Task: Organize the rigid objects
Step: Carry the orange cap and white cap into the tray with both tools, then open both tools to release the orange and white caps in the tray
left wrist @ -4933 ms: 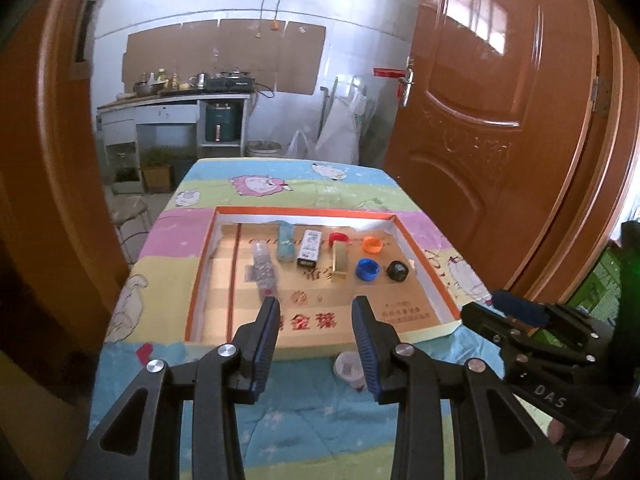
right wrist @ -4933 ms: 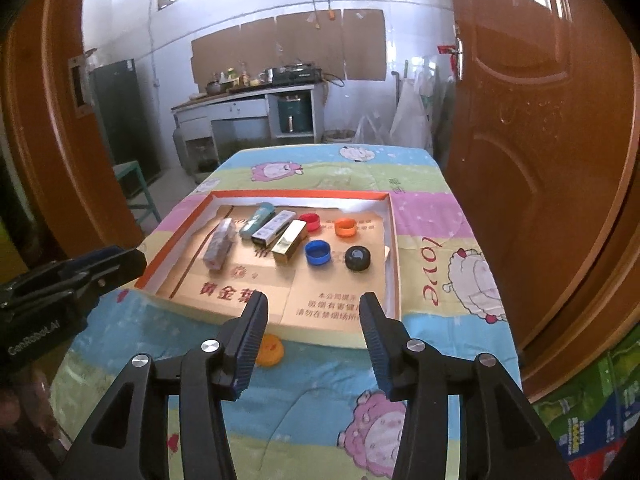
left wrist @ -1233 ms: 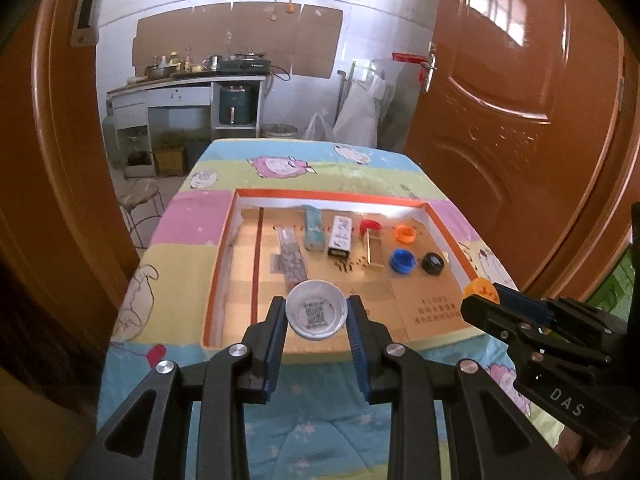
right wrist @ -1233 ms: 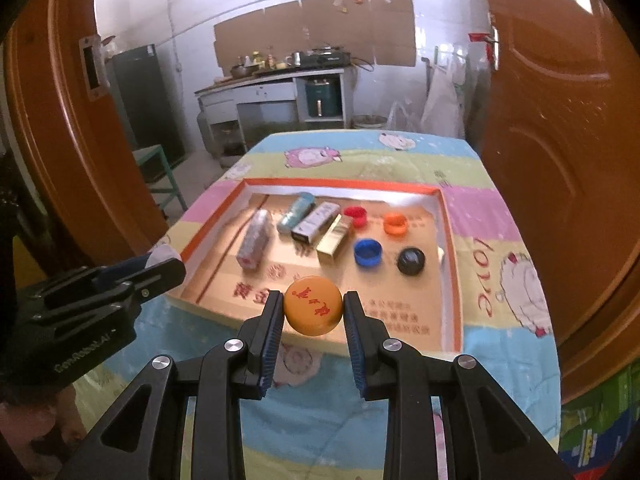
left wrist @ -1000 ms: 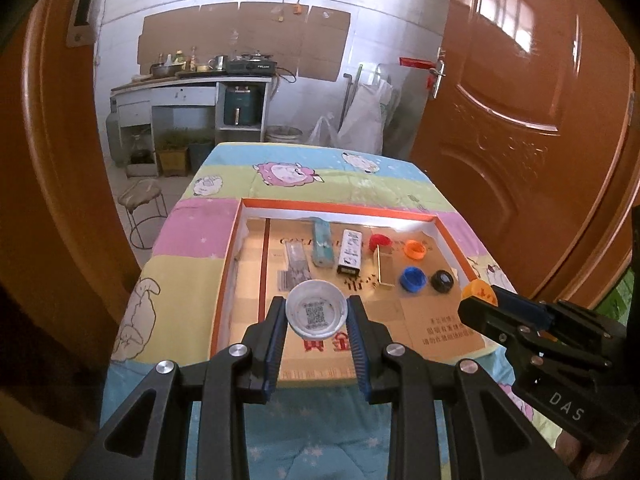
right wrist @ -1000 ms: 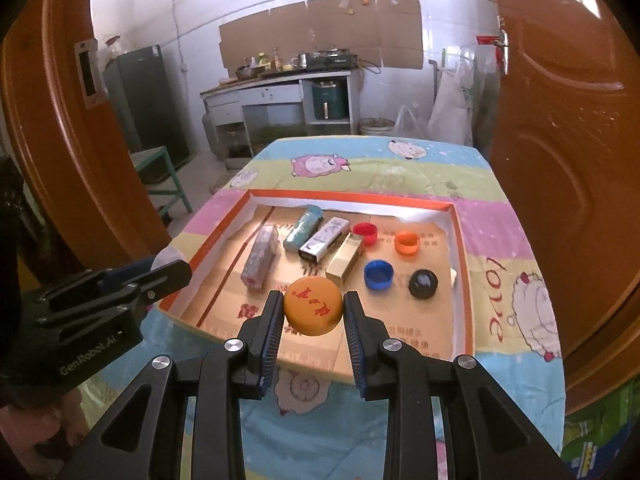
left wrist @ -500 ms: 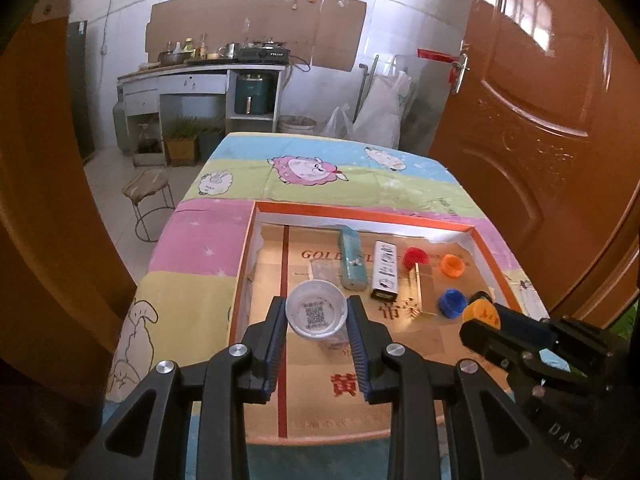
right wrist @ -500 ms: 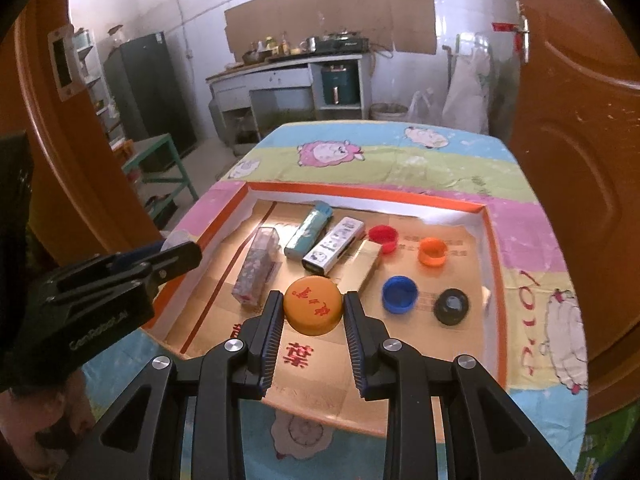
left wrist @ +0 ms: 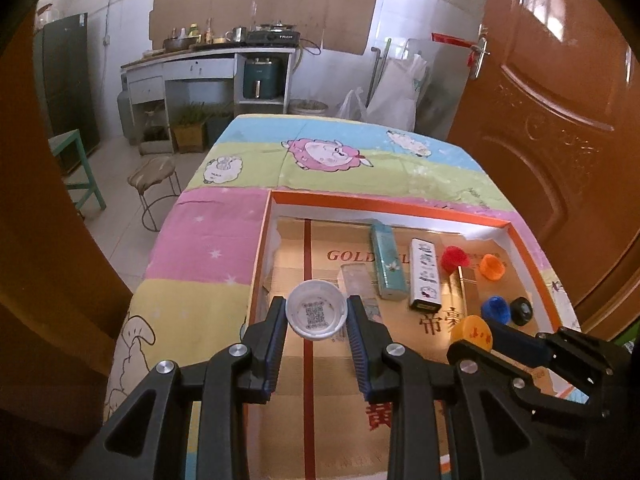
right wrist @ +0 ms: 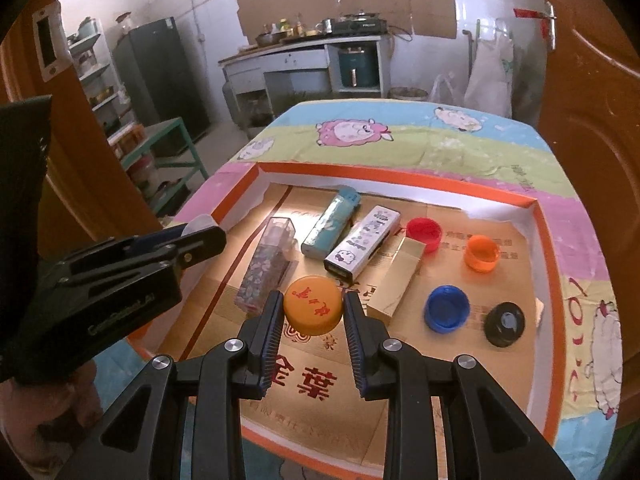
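- The left gripper (left wrist: 317,314) is clamped on a round white plastic cap (left wrist: 317,310), open side up with a printed code inside, held above the near-left part of the shallow orange-rimmed cardboard tray (left wrist: 384,205).
- The right gripper (right wrist: 313,312) is clamped on a round yellow-orange plastic cap (right wrist: 313,310) with red characters, held over the tray's near middle.
- Lying in the tray, from its left side: a clear rectangular box (right wrist: 267,266), a teal rectangular box (right wrist: 331,222), a white patterned box (right wrist: 363,243), a gold box (right wrist: 398,278).
- Toward the tray's right edge: a red cap (right wrist: 424,233), a small orange cap (right wrist: 481,257), a blue cap (right wrist: 446,307), a black cap (right wrist: 505,323).
- The tray rests on a table with a pastel cartoon-sheep cloth (left wrist: 224,240).
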Action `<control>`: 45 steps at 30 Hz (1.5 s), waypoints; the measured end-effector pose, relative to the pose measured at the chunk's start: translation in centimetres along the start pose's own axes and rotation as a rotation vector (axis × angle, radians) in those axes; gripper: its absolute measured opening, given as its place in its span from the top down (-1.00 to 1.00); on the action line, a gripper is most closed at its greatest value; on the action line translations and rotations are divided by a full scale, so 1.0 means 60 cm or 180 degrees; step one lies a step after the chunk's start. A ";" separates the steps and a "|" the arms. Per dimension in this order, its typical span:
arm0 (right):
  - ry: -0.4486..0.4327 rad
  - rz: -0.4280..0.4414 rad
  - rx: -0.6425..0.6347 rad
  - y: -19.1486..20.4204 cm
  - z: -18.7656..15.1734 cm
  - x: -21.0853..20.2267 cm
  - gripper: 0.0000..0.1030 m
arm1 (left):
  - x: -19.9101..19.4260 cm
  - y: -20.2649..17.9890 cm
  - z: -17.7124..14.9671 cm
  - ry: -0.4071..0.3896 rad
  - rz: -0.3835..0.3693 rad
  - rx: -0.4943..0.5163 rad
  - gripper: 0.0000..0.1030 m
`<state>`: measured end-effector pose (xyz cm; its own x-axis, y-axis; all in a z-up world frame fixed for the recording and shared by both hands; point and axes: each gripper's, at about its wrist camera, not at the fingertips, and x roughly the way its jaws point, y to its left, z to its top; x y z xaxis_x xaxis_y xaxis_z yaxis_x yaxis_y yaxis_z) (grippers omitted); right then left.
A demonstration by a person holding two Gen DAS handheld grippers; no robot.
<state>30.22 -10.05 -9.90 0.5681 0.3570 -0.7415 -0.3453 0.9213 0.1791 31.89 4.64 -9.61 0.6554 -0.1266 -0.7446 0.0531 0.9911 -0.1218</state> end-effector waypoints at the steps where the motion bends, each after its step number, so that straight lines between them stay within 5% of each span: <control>1: 0.0009 0.0006 -0.0001 0.000 0.000 0.003 0.40 | 0.004 0.001 0.001 0.0015 0.0006 -0.0001 0.41; 23: 0.0176 0.0001 -0.0066 0.001 -0.005 0.044 0.39 | 0.061 0.004 0.001 0.0197 0.0118 0.0059 0.41; 39: 0.0249 -0.0089 -0.0109 0.002 -0.008 0.058 0.39 | 0.064 0.000 -0.004 0.0192 -0.0051 0.0093 0.40; 45: 0.0233 -0.0088 -0.0109 0.003 -0.008 0.057 0.20 | 0.046 0.006 -0.001 0.0091 -0.0062 0.0045 0.23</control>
<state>31.72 -8.74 -12.70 0.5221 0.3182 -0.7913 -0.3563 0.9243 0.1367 33.66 4.66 -11.77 0.6323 -0.1467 -0.7607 0.0765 0.9889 -0.1272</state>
